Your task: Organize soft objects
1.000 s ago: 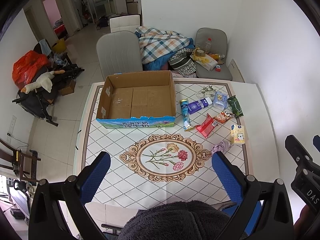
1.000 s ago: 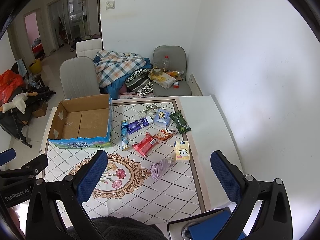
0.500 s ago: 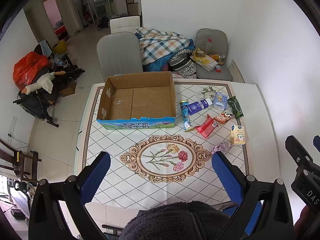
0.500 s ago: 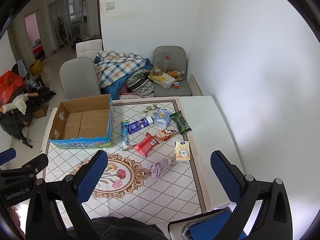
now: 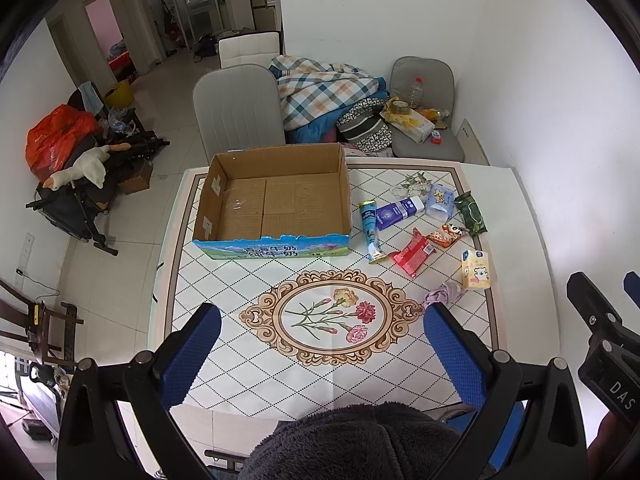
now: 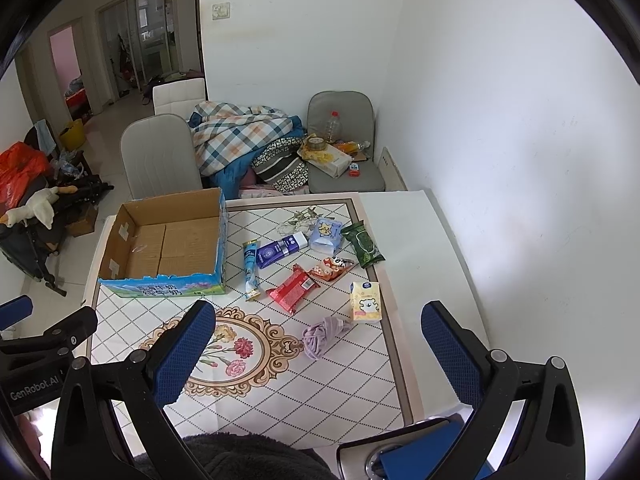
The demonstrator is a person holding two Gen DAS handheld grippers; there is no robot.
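Note:
An open empty cardboard box (image 5: 276,200) (image 6: 164,240) stands at the table's far left. To its right lie several soft packs: a blue tube (image 5: 370,230), a blue-and-white pack (image 5: 398,212), a red pack (image 5: 414,252) (image 6: 294,288), a green pack (image 5: 472,214), a yellow tissue pack (image 5: 475,269) (image 6: 365,302) and a crumpled purple cloth (image 5: 442,294) (image 6: 320,336). My left gripper (image 5: 320,344) is open and empty high above the near table edge. My right gripper (image 6: 318,340) is open and empty, high above the purple cloth.
The patterned table (image 5: 328,320) stands against a white wall on the right. Two grey chairs (image 5: 238,108) and a pile of bedding (image 5: 324,92) stand behind it. A dark fleece shape (image 5: 352,444) is below the grippers. A loaded cart (image 5: 76,172) stands at the left.
Both views have shifted very slightly; the table objects have not moved and both grippers stay open.

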